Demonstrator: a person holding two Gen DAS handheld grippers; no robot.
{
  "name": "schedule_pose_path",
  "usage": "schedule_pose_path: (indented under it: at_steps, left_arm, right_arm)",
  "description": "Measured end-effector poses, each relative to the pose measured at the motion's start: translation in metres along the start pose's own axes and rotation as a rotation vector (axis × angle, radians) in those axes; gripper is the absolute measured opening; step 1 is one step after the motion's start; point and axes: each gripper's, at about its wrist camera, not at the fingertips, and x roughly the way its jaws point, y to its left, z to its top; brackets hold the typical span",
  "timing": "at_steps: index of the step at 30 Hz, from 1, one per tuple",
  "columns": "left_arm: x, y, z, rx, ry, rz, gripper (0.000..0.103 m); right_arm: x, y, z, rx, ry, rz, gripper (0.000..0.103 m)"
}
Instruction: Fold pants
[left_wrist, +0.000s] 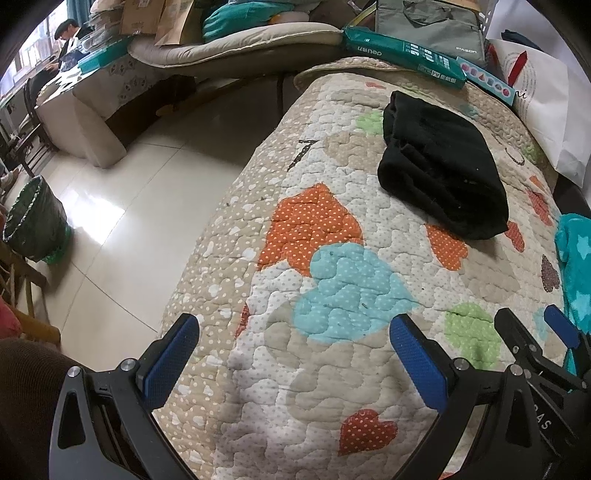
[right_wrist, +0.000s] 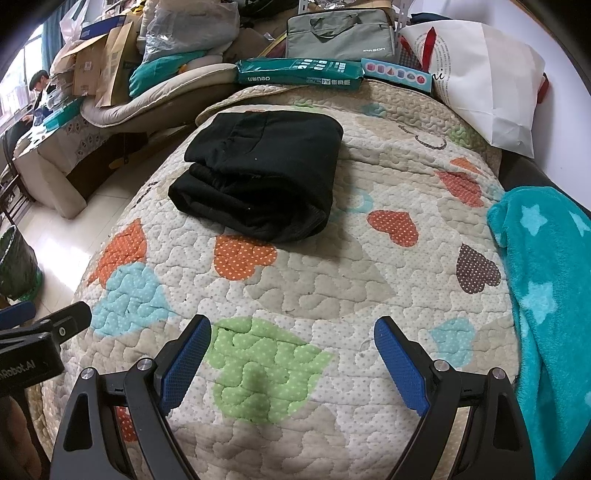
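The black pants (left_wrist: 439, 166) lie folded into a thick rectangular bundle on the quilted heart-pattern cover (left_wrist: 332, 295), toward its far end; they also show in the right wrist view (right_wrist: 262, 173). My left gripper (left_wrist: 295, 336) is open and empty, low over the near part of the cover, well short of the pants. My right gripper (right_wrist: 293, 339) is open and empty, also over the near part of the cover (right_wrist: 332, 288). The right gripper's fingers (left_wrist: 557, 328) show at the right edge of the left wrist view.
A teal star blanket (right_wrist: 546, 288) lies along the right side. A green package (right_wrist: 299, 72), a grey bag (right_wrist: 340, 31) and a white paper bag (right_wrist: 487, 81) line the far end. Tiled floor (left_wrist: 122, 206) and a bin (left_wrist: 35, 218) are to the left.
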Motion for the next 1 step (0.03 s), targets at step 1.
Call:
schedule_pose_path:
  at_steps: [1]
  left_arm:
    - [-0.0008,0.0007,0.0002,-0.003,0.001,0.001,0.103]
  right_arm:
    - [-0.0003,-0.0007,-0.0008,0.000,0.002,-0.002,0.093]
